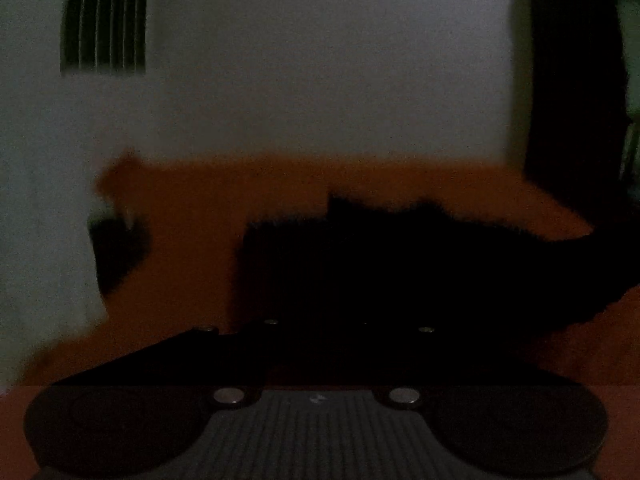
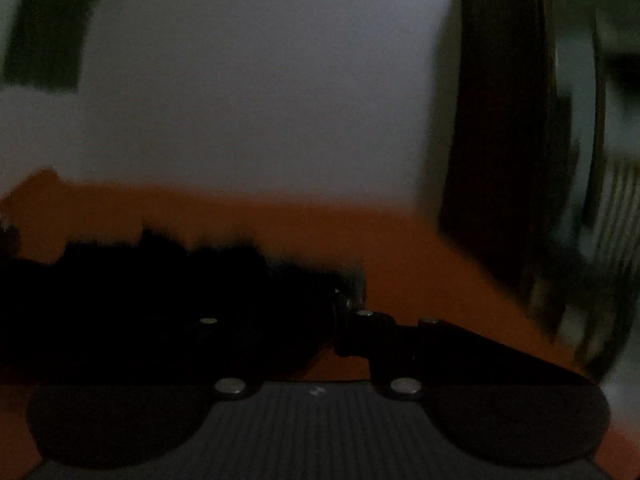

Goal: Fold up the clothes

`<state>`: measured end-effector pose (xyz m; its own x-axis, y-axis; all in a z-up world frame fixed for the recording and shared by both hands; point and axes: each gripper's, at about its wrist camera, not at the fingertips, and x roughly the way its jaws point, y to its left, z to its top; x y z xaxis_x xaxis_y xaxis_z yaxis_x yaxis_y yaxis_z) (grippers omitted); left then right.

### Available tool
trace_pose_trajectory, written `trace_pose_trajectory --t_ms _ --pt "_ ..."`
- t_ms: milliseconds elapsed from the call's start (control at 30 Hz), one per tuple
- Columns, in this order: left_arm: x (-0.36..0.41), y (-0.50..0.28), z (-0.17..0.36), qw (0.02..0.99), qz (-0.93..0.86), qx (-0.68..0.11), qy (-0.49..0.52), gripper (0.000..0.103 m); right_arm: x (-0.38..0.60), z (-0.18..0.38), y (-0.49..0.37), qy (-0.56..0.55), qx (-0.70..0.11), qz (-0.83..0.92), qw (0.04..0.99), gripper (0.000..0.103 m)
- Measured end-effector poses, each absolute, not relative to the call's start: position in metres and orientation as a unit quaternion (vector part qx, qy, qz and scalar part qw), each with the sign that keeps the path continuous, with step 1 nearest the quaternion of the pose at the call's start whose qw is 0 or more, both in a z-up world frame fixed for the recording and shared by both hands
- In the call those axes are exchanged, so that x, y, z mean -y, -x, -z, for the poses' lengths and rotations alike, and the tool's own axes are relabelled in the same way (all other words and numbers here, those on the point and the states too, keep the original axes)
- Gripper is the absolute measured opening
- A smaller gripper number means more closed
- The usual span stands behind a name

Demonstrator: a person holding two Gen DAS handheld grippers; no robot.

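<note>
The scene is very dark and blurred. A black garment [image 1: 400,264] lies on an orange surface [image 1: 192,208] in the left wrist view, right in front of my left gripper [image 1: 344,320]; its black fingers merge with the cloth, so their state is unclear. In the right wrist view the same black garment [image 2: 160,292] spreads over the left half, and my right gripper [image 2: 320,320] sits at its right edge. The right finger [image 2: 400,336] shows against the orange surface [image 2: 400,240]; the left finger is lost in the cloth.
A pale wall [image 1: 300,60] rises behind the orange surface. A dark vertical shape [image 1: 576,80] stands at the right, also in the right wrist view [image 2: 504,120]. A dark slatted panel [image 1: 106,20] hangs on the wall at upper left.
</note>
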<state>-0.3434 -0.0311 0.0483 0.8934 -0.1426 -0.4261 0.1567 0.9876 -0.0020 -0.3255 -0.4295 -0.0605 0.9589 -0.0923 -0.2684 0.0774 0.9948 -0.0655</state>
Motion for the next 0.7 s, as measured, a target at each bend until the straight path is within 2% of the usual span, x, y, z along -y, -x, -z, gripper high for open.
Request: trace_pose_trajectory --t_ms 167,300,400,567,633,700 --pt "0.005 0.336 -0.169 0.98 0.113 -0.147 0.074 0.009 0.447 -0.041 0.325 -0.024 -0.057 0.006 0.998 0.013" --pt "0.001 0.303 -0.242 0.977 0.121 -0.136 0.107 0.009 0.458 -0.113 0.306 -0.072 -0.069 -0.051 0.994 0.012" --pt "0.002 0.25 -0.268 0.966 0.127 -0.18 0.133 0.009 0.462 -0.139 0.268 -0.088 -0.119 -0.078 0.986 0.012" --pt "0.023 0.152 -0.277 0.953 0.102 -0.252 0.137 0.009 0.469 -0.15 0.174 -0.13 -0.198 -0.077 0.969 0.012" --pt "0.032 0.123 -0.287 0.955 0.084 -0.249 0.139 0.009 0.467 -0.156 0.139 -0.13 -0.194 -0.065 0.97 0.012" --pt "0.044 0.108 -0.308 0.966 0.07 -0.21 0.134 0.009 0.466 -0.166 0.111 -0.135 -0.178 -0.052 0.973 0.012"
